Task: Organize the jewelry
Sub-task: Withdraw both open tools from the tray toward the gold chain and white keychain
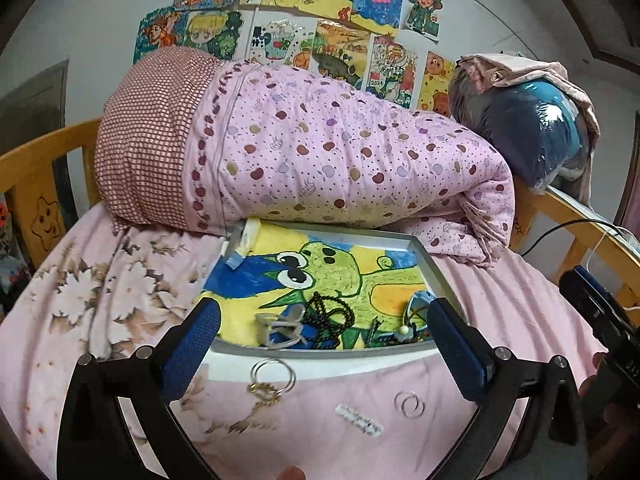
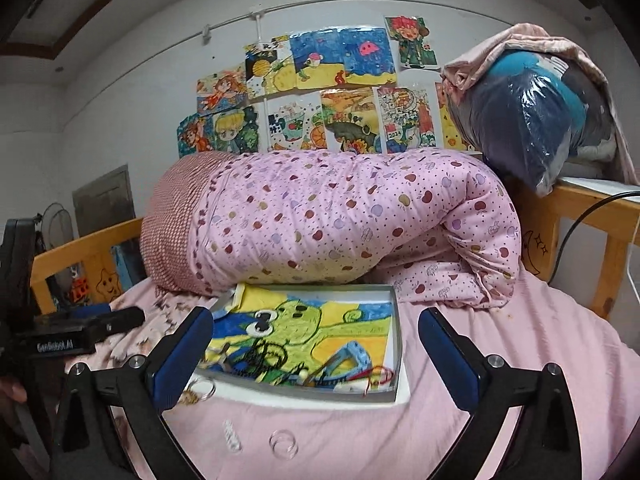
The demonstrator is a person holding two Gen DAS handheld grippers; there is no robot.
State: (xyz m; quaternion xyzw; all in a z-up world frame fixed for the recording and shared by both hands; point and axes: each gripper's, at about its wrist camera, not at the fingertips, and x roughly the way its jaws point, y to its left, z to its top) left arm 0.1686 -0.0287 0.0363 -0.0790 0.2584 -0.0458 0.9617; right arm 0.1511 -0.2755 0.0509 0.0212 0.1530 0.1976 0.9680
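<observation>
A shallow grey tray (image 1: 320,354) lined with a green cartoon drawing lies on the pink bedsheet. In it lie a black bead necklace (image 1: 332,316), a grey bow clip (image 1: 280,328) and a blue bangle (image 1: 418,304). The right wrist view also shows a red cord (image 2: 376,374) in the tray (image 2: 394,320). On the sheet in front of the tray lie silver hoops (image 1: 274,372), a gold piece (image 1: 264,394), a clear clip (image 1: 358,420) and small rings (image 1: 408,404). My left gripper (image 1: 323,312) and right gripper (image 2: 315,316) hover above the tray's near edge, both open and holding nothing.
A rolled pink apple-print quilt (image 1: 320,152) lies right behind the tray. A wooden bed rail (image 2: 592,204) runs along the right, carrying a plastic-wrapped bundle (image 2: 532,120) and a black cable (image 2: 580,220). Drawings (image 2: 320,92) cover the wall behind.
</observation>
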